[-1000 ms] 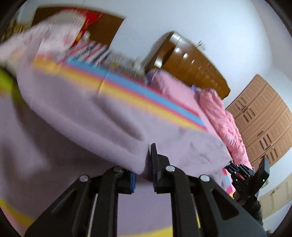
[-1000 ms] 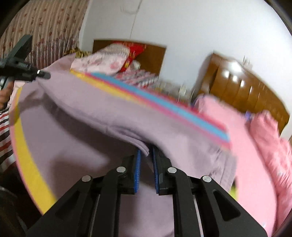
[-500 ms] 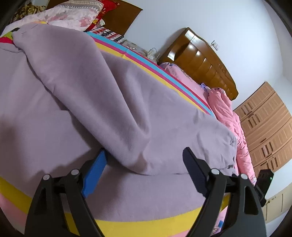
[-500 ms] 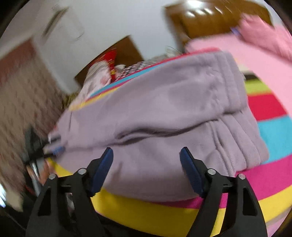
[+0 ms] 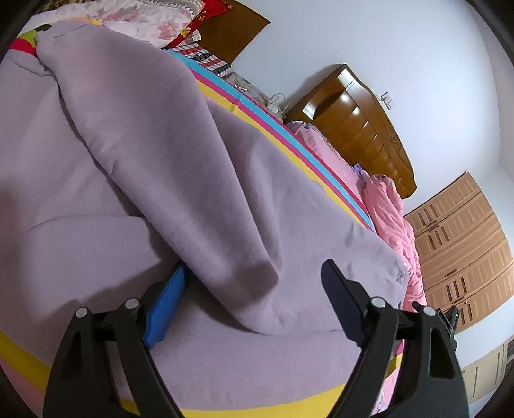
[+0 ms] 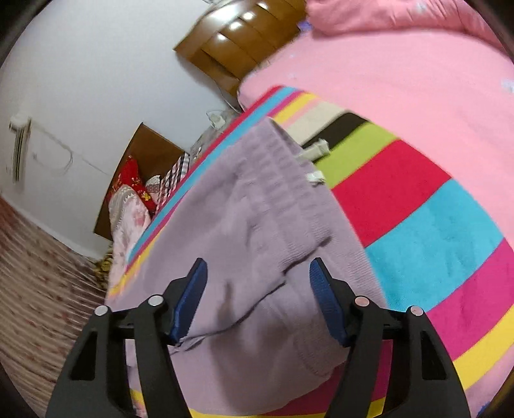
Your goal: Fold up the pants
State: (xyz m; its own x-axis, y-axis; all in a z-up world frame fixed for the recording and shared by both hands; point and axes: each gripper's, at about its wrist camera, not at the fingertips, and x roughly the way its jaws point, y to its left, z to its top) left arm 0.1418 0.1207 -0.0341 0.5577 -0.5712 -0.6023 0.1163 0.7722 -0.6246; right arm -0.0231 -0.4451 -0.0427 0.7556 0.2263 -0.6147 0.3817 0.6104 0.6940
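Observation:
Lilac fleece pants (image 5: 199,180) lie folded over on a striped blanket (image 5: 324,173). My left gripper (image 5: 253,273) hovers low over them with its jaws wide apart. The rounded fold edge lies between the jaws, and the blue pad (image 5: 167,299) sits just beside the fold without pinching it. In the right wrist view the ribbed waistband end of the pants (image 6: 276,193) points away from me. My right gripper (image 6: 257,270) is over the layered cloth near that end. Its jaws are closing, with fabric below and between them, but the pads are not pressing on it.
A pink quilt (image 6: 401,74) covers the bed beyond the blanket (image 6: 427,231), with a wooden headboard (image 5: 363,128) behind. Stacked pillows and bedding (image 5: 154,19) sit at the far end. A wooden wardrobe (image 5: 462,254) stands at the right. A small white scrap (image 6: 316,148) lies by the waistband.
A second ago both grippers were shut on raised folds of the pants. Both have let go and opened, and the cloth has settled. The right gripper rolled and swung over to the waistband end.

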